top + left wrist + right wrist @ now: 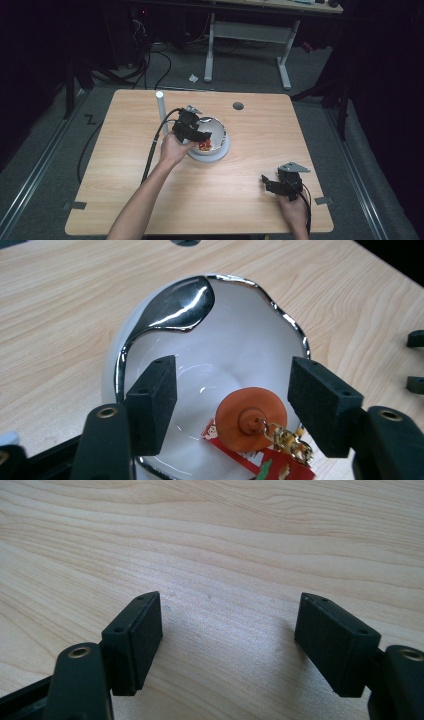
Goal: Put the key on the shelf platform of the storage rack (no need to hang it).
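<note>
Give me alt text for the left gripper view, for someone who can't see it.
The left gripper, its two black jaws open, hangs over a white bowl with a silver rim on a wooden table. In the bowl lies an orange disc on a gold chain, resting on a red card.

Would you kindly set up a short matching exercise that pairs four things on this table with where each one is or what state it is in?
Things:
1. left tongs
2. right tongs
3. orange disc
4. white post

Places or states:
A. lies inside the white bowl with the silver rim
B. open over bare wood near the table's front right corner
C. stands upright on the table behind the person's left hand
D. open over the bowl, one jaw on each side of the disc

Pairs: 1-D, 2-B, 3-A, 4-C
</note>
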Demonstrator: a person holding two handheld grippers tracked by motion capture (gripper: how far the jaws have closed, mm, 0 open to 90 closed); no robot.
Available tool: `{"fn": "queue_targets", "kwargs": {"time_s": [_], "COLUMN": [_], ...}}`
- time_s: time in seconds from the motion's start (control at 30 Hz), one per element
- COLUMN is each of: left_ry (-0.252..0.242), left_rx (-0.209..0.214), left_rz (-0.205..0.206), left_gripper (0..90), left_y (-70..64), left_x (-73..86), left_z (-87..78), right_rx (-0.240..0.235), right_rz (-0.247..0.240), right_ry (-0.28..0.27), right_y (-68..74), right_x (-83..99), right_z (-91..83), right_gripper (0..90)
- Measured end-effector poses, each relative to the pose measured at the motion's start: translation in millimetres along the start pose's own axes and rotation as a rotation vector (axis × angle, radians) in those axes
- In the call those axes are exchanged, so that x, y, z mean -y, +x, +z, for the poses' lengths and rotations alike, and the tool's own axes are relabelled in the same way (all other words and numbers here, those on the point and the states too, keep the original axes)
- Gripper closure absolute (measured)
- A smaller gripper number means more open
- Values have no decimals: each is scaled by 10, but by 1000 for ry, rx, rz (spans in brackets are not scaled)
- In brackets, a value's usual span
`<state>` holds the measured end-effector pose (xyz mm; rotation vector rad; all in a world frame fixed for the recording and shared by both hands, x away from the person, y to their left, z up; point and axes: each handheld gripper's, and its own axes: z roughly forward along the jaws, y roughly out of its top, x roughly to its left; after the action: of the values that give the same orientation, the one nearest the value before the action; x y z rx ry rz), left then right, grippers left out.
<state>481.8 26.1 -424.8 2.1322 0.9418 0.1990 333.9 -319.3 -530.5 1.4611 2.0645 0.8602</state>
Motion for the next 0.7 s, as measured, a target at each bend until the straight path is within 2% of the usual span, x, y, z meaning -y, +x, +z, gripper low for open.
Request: {"fn": "queue_targets", "kwargs": {"time_s": [0.1, 0.2, 0.43, 0.53, 0.7], "left_ry": [-8, -26, -61, -65, -101], "left_rx": [-8, -37, -33, -45, -42], "left_rz": [9, 33, 43, 55, 45], "left_gripper": [337, 323, 316, 313, 313], "left_y": [-16, -47, -74, -84, -78], "left_x": [-4, -7, 23, 52, 145], "left_z": [-69, -146, -309, -382, -492], "right_rx": [0, 0, 0, 0, 0], "right_rz": [0, 1, 1, 1, 1], "right_ry": [0, 0, 0, -1, 0], "right_y": [0, 0, 0, 0, 0], "right_x": [0, 0, 0, 0, -1], "right_z": [0, 0, 0, 1, 0], "right_gripper": [274, 273, 274, 273, 274]}}
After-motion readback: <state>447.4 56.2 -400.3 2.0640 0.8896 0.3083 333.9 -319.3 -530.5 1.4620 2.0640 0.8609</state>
